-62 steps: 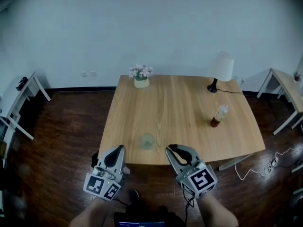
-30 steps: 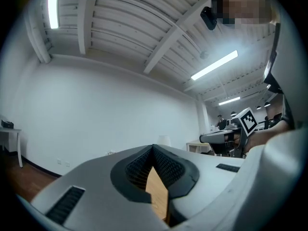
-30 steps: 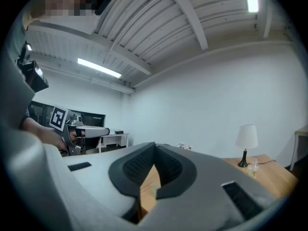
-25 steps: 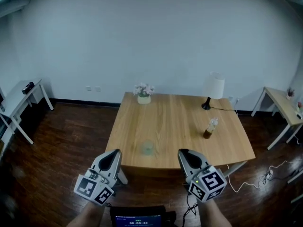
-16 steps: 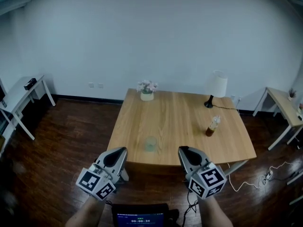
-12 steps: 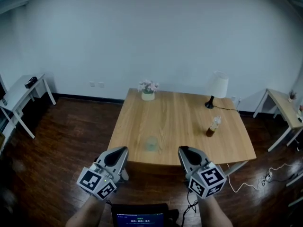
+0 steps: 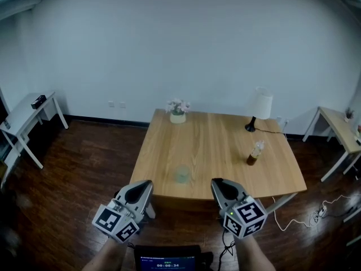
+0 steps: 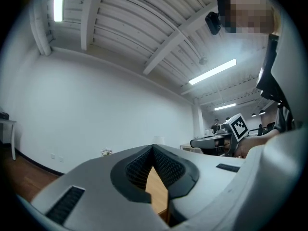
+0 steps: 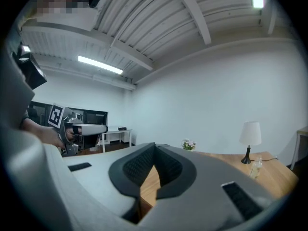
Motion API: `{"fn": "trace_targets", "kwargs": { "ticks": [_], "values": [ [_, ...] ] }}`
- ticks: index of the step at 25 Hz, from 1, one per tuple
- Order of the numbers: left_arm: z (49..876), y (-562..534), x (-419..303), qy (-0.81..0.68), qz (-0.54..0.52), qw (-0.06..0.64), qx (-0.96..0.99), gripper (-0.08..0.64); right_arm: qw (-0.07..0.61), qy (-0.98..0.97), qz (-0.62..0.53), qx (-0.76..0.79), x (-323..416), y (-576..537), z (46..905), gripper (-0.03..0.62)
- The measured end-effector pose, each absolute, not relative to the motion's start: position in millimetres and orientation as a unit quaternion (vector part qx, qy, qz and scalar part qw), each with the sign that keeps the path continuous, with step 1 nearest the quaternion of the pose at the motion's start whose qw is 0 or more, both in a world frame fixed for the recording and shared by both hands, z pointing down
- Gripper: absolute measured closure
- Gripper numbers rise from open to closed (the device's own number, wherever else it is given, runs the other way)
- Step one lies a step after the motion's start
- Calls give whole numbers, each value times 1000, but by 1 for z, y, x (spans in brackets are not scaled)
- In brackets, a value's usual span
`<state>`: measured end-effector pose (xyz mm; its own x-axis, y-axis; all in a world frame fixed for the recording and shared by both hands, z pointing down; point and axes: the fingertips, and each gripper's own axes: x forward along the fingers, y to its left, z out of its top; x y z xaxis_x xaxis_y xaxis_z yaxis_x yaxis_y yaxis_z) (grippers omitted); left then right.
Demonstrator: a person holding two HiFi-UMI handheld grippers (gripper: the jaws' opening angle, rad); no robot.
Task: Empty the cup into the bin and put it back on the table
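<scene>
the cup [image 7: 181, 174] stands upright on the table [image 7: 225, 145], near its front edge and roughly midway between the two tools. the left gripper [image 7: 142, 185] and right gripper [image 7: 218, 184] hang short of the table, each with jaws closed on nothing. the cup looks small, clear and thin-walled — probably light, smooth and easy to tip or crush. a gentle pinch across its wall at mid-height seems safest — its contents cannot be made out, and no bin shows.

The wooden counter [image 7: 217, 148] stands on a dark wood floor [image 7: 84, 157] and bears four things, well apart — a clear cup [image 7: 181, 174] near its front edge; a flower pot [image 7: 177, 109] at the far left corner; a white-shaded lamp [image 7: 258, 107] far right; a bottle [image 7: 254, 153] in front of the lamp.
</scene>
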<state>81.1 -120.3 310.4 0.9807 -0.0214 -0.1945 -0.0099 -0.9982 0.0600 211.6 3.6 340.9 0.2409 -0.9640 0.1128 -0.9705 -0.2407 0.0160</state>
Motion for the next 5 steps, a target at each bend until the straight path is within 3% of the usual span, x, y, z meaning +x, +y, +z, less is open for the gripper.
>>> {"fn": "trace_targets", "kwargs": {
  "ticks": [5],
  "values": [
    [309,-128,78,-23,-108,49,993,568,46,-623,48,780,205,2,345,594]
  ]
}}
